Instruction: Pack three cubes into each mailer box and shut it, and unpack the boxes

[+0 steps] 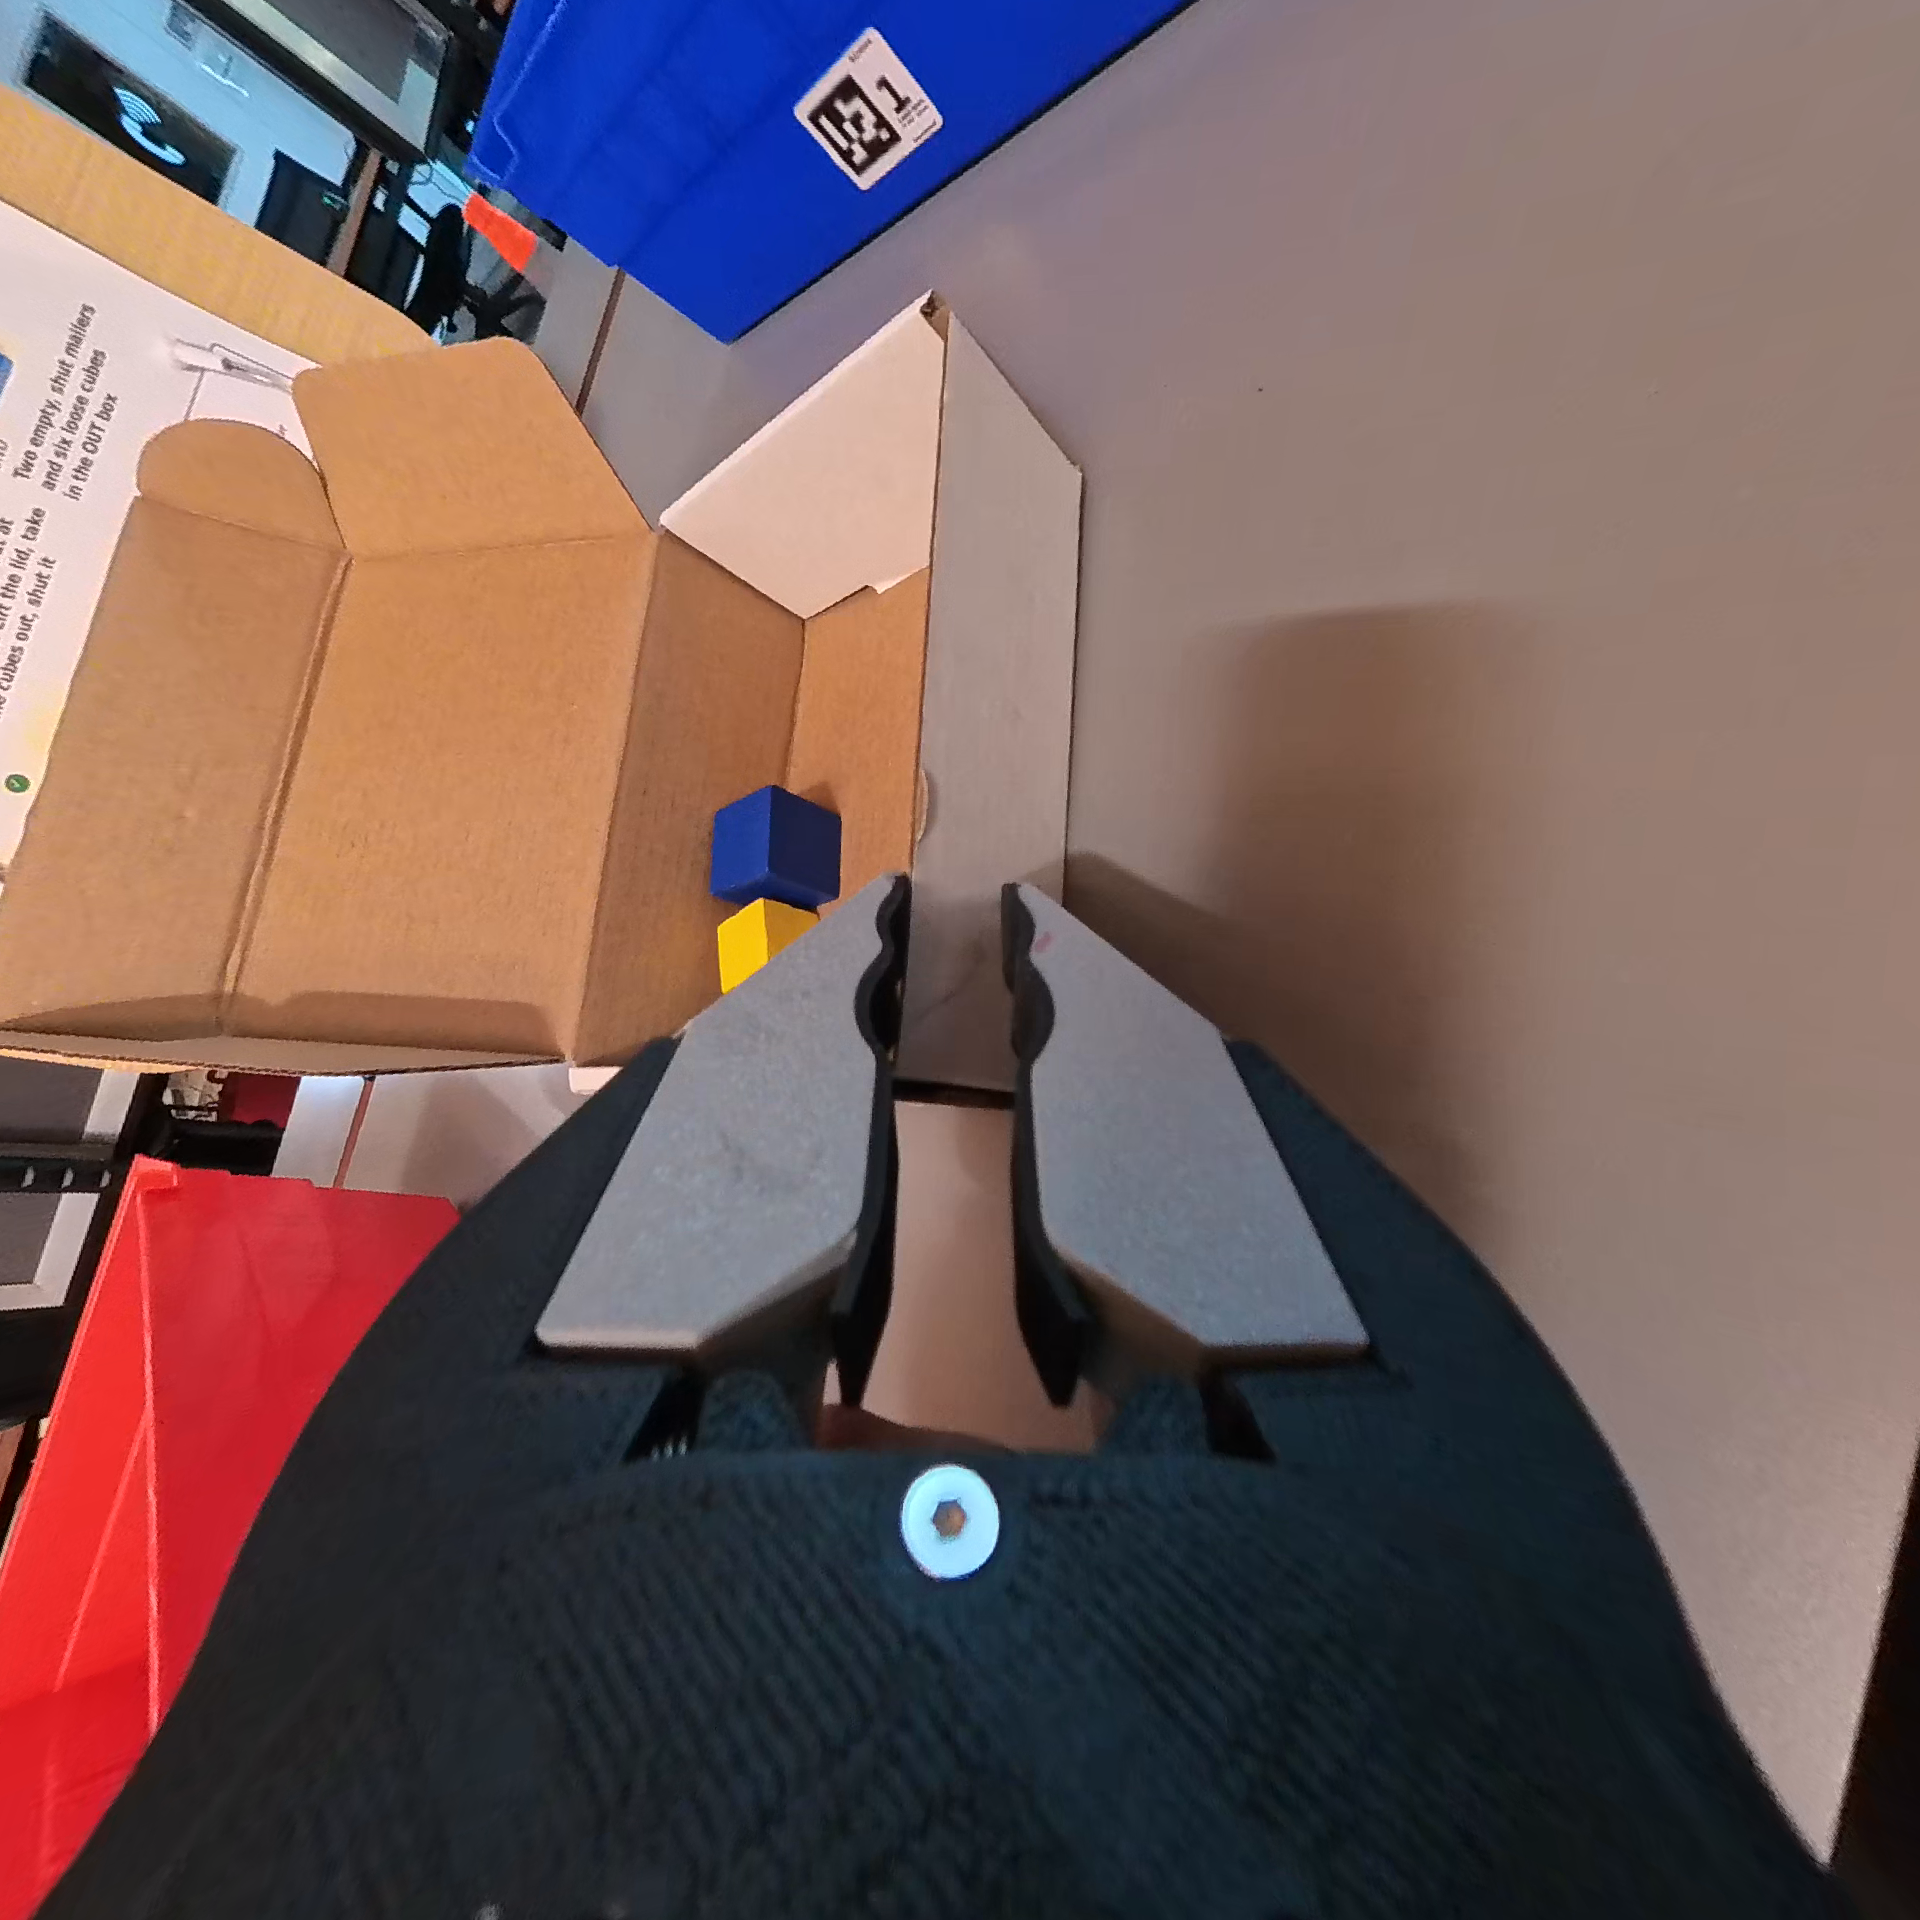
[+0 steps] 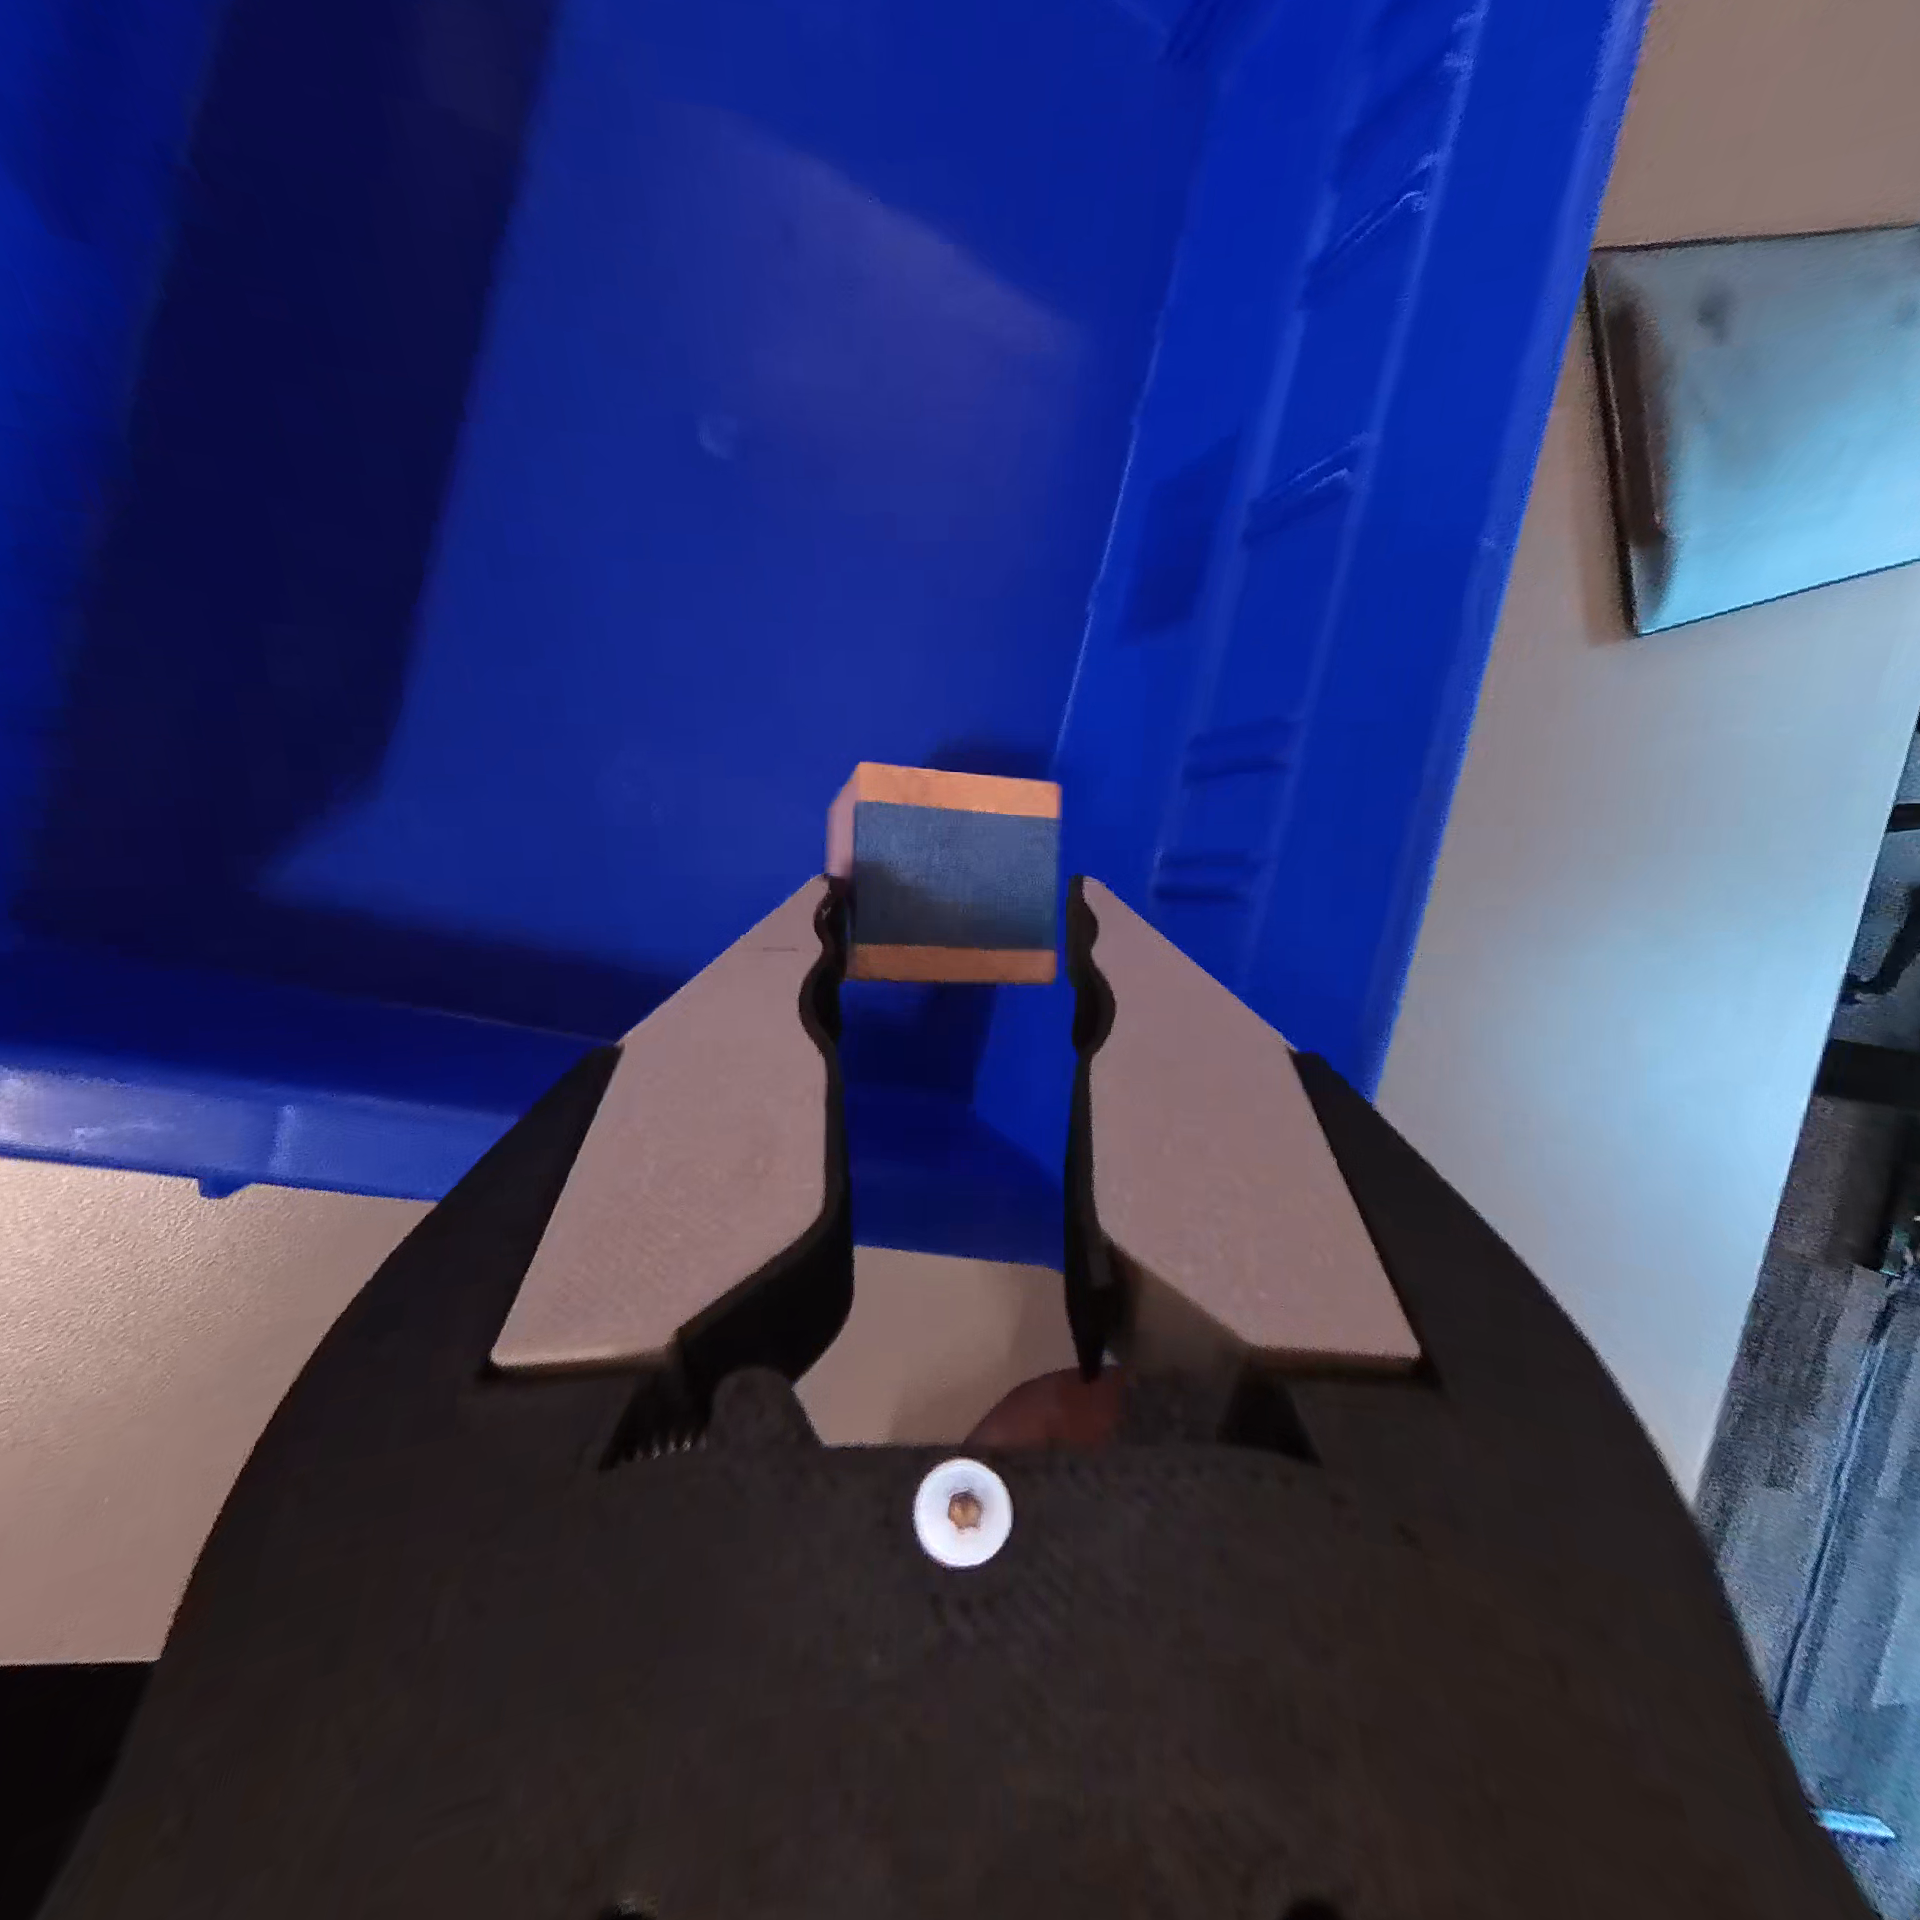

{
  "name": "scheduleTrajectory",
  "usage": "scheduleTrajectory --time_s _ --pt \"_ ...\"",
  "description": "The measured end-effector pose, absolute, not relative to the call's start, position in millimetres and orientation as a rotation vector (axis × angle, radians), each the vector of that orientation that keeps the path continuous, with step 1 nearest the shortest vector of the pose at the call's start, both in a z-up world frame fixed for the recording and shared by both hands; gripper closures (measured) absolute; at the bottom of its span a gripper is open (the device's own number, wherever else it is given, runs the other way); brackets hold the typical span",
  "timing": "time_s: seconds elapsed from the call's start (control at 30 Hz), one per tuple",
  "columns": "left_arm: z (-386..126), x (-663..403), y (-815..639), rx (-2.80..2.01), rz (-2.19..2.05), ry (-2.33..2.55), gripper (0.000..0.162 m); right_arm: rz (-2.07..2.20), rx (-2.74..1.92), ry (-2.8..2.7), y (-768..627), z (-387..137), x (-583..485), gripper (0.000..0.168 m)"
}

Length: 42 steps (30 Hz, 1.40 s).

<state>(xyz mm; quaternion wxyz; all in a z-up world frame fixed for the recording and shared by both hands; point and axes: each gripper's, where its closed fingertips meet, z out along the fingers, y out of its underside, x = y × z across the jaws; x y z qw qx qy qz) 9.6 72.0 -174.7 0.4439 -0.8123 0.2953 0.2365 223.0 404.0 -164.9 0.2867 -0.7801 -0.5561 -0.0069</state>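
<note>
An open mailer box [image 1: 436,748], brown inside and white outside, lies on the table with its lid folded back. A blue cube [image 1: 774,842] and a yellow cube [image 1: 753,940] sit inside against its near wall [image 1: 1003,727]. My left gripper [image 1: 956,904] straddles that wall, one finger inside the box and one outside, with the jaws closed narrowly on it. My right gripper [image 2: 951,904] is shut on a tan wooden cube [image 2: 951,883] whose near face looks blue-grey. It holds the cube above the inside of the blue bin [image 2: 520,520].
The blue bin [image 1: 675,156] with a square marker tag stands behind the mailer box. A red bin [image 1: 208,1403] is at the lower left. A printed sheet [image 1: 62,520] leans behind the box lid. The grey table [image 1: 1455,520] extends right. The table edge and floor [image 2: 1818,1351] show at right. My hands' fingertips stand some 40 cm from each other.
</note>
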Motion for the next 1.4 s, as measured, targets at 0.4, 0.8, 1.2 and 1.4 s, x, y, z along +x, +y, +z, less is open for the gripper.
scheduleTrajectory --time_s 0.4,0.8,1.2,1.4 --pt "-175 10 72 -2.005 0.580 0.740 0.148 0.342 -1.805 -1.458 337 -77 166 0.125" --pt "-175 11 72 -1.991 0.596 0.756 0.148 0.863 -1.570 -1.727 123 -93 -7 0.129" --pt "-174 11 73 -1.980 0.598 0.763 0.148 0.448 -1.751 -1.820 139 -183 -64 0.141" --pt "-174 11 73 -1.984 0.607 0.760 0.148 0.356 -1.699 -1.881 141 -189 -63 0.142"
